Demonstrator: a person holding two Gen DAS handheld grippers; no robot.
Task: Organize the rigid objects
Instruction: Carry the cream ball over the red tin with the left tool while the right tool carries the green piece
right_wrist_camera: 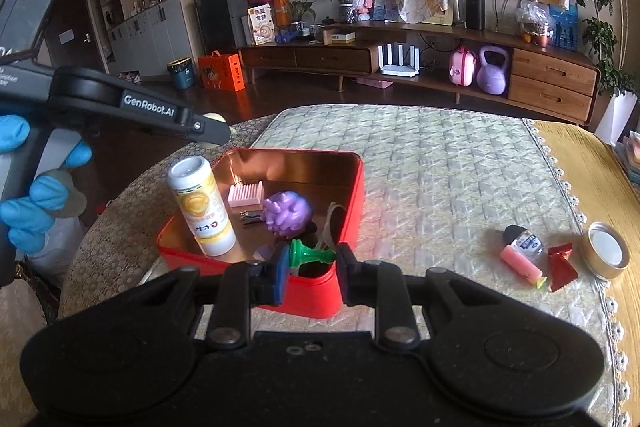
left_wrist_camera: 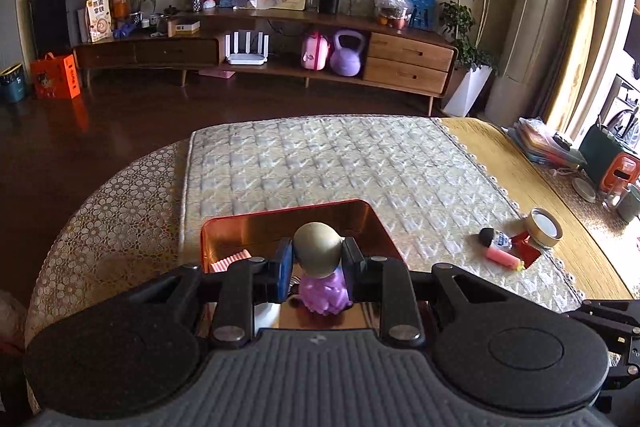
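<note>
over the red tin on the tabletop: left tongs clenched on small doll at its hard, smooth, slippery head; right tongs clenched on light, stiff green piece above tin's near corner.

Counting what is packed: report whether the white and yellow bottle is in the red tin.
In. The white and yellow bottle stands upright inside the red tin, near its left wall.

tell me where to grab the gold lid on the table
Grip the gold lid across its rim from above, jaws straddling it. It lies flat, open side up, on the yellow cloth, with the red wrapper close on its left, so come down rather than sideways.
</note>
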